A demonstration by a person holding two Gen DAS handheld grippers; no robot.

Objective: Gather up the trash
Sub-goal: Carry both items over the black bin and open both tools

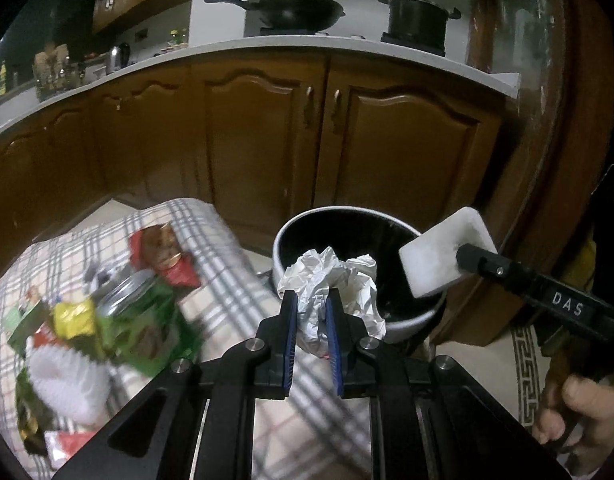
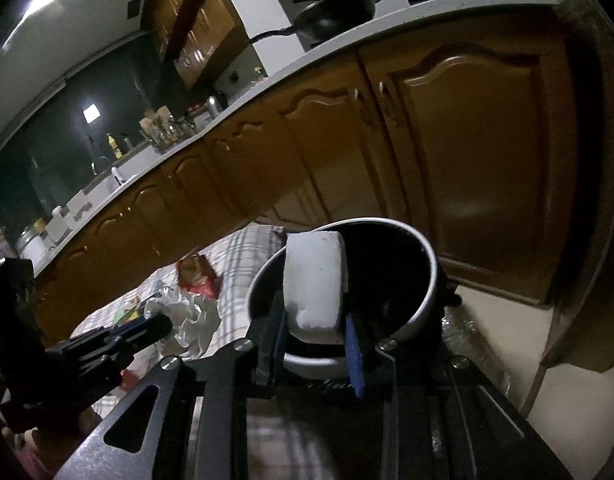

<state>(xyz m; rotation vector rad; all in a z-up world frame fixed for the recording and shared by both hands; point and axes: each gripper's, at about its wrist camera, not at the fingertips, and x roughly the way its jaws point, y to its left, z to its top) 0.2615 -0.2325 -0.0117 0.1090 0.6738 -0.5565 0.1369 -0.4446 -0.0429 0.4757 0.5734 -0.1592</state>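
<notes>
**Both grippers loaded, bin just ahead**

The left gripper (image 1: 311,322) has its jaws nearly closed, pinching a crumpled paper (image 1: 331,280) that bulges up and forward past the fingertips. The right gripper (image 2: 317,330) is clamped a little wider on a white block (image 2: 315,280), which stands up well beyond its fingers. The bin (image 1: 407,322), dark-lined with a pale rim, sits just ahead of both sets of fingertips, and the block hangs over its opening.

The likely trouble is at the drop. The paper is over the near rim, not the middle; let go here, it could catch the rim and fall outside. The two grippers are close together, so the block or the fingers might knock each other over the bin. To the left of the left fingers, wrappers (image 1: 79,320) and a jar (image 1: 127,292) lie on a checked cloth (image 1: 227,272), waiting.
</notes>
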